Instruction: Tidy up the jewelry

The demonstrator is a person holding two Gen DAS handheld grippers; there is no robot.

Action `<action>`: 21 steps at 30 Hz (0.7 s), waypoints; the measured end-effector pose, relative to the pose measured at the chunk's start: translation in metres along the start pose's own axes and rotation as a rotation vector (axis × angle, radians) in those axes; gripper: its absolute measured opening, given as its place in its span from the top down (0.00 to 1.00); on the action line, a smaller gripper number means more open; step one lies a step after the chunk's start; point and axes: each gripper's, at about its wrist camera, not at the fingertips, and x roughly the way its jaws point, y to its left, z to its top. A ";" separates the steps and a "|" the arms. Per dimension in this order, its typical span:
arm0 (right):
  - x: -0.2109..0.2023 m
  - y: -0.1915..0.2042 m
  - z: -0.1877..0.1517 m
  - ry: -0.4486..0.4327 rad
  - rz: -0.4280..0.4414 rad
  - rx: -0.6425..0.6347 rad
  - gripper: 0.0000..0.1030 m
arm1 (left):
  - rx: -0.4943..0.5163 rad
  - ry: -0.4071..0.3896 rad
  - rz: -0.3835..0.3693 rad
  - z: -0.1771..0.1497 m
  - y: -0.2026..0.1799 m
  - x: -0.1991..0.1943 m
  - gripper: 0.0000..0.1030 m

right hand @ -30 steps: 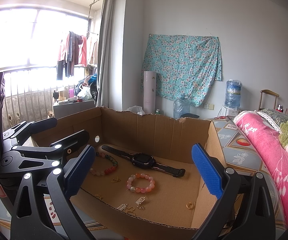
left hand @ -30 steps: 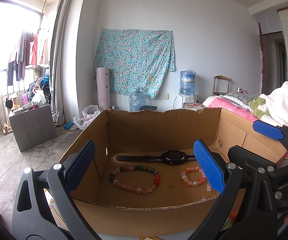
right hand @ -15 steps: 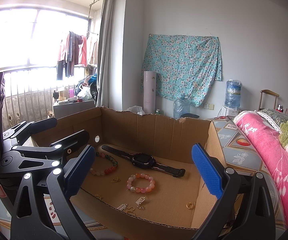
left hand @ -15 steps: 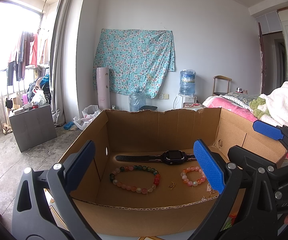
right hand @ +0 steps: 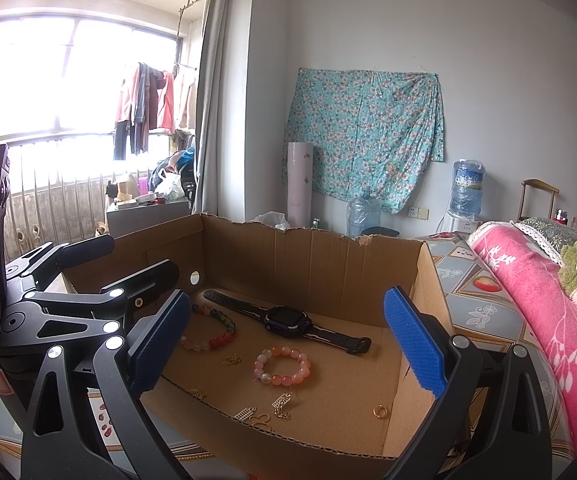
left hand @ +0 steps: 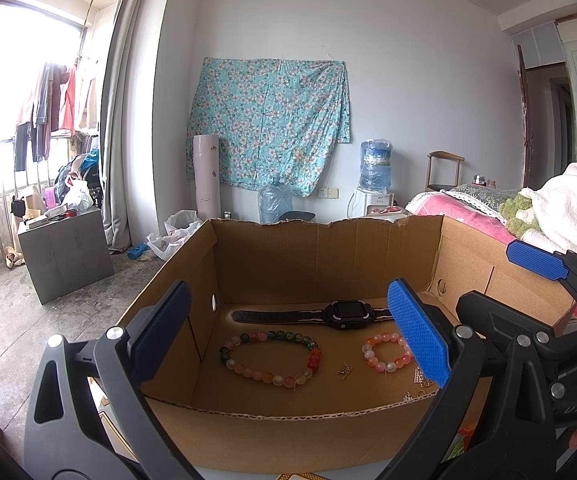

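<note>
A bedroom with a floral cloth (left hand: 266, 124) pinned to the wall and a pink blanket (right hand: 528, 300) on the bed frames a cardboard box (left hand: 320, 256) holding loose jewelry. Both the left gripper (left hand: 288, 336) and right gripper (right hand: 284, 344) hover at the box's near edge, jaws wide apart and empty. Ahead of the left gripper lie a large beaded bracelet (left hand: 268, 356) and a dark watch (left hand: 348, 312); ahead of the right, a small pink bracelet (right hand: 282, 364), with gold charms (right hand: 280, 402) and a ring (right hand: 379, 412) nearer its fingers. The bracelets look light and limp, the beads likely slippery, so pinching across one strand should work best; the tiny charms appear hardest to grip.
</note>
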 end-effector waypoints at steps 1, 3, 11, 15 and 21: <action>0.001 -0.002 0.000 0.000 0.000 0.000 0.08 | 0.000 0.000 0.000 0.000 0.000 0.000 0.08; 0.001 -0.002 0.000 0.000 0.000 0.000 0.08 | 0.000 0.000 0.000 -0.001 0.000 -0.001 0.08; 0.001 -0.001 0.000 0.000 0.000 0.000 0.08 | 0.000 0.000 0.000 -0.001 0.000 -0.001 0.08; 0.001 -0.002 0.000 0.000 0.000 0.000 0.08 | 0.000 0.000 0.000 0.000 0.000 0.000 0.08; 0.001 -0.002 0.000 0.000 0.000 0.000 0.08 | 0.000 0.000 0.000 0.000 0.000 0.000 0.08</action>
